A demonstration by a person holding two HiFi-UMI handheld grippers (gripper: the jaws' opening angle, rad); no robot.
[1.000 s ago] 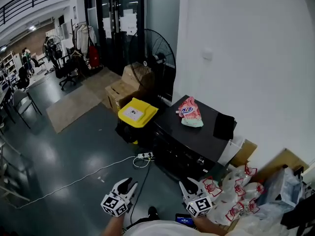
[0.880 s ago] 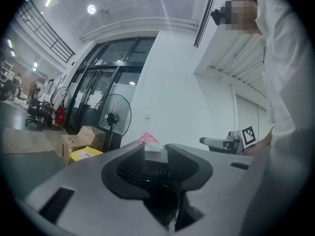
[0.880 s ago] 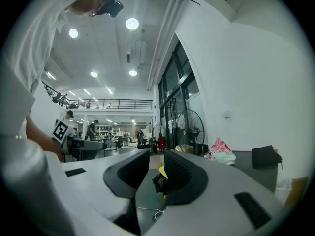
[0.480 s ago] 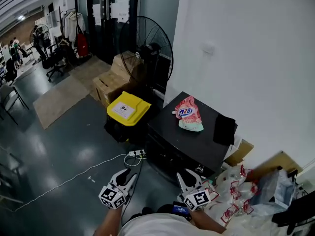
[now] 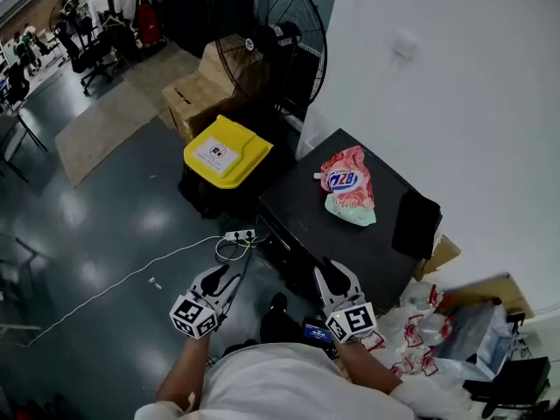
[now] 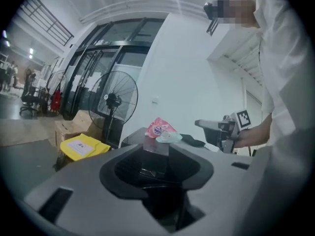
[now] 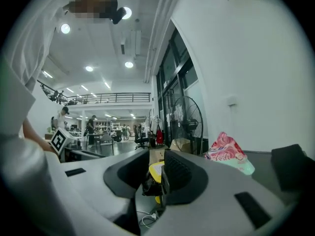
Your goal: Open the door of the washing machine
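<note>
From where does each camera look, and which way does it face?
Head view: on the person's head, facing steeply down at the washing machine; shows left gripper, right gripper, white shirt.
Left gripper view: rides the left gripper, facing along its opening, empty jaws toward the washing machine; shows the right gripper and white sleeve.
Right gripper view: rides the right gripper, facing the yellow bin past its jaws; shows the left gripper's marker cube.
Shared: all show the pink pouch and fan.

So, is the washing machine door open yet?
Shut, it seems: in the head view nothing swings out from the front of the washing machine, though that face shows only steeply.
</note>
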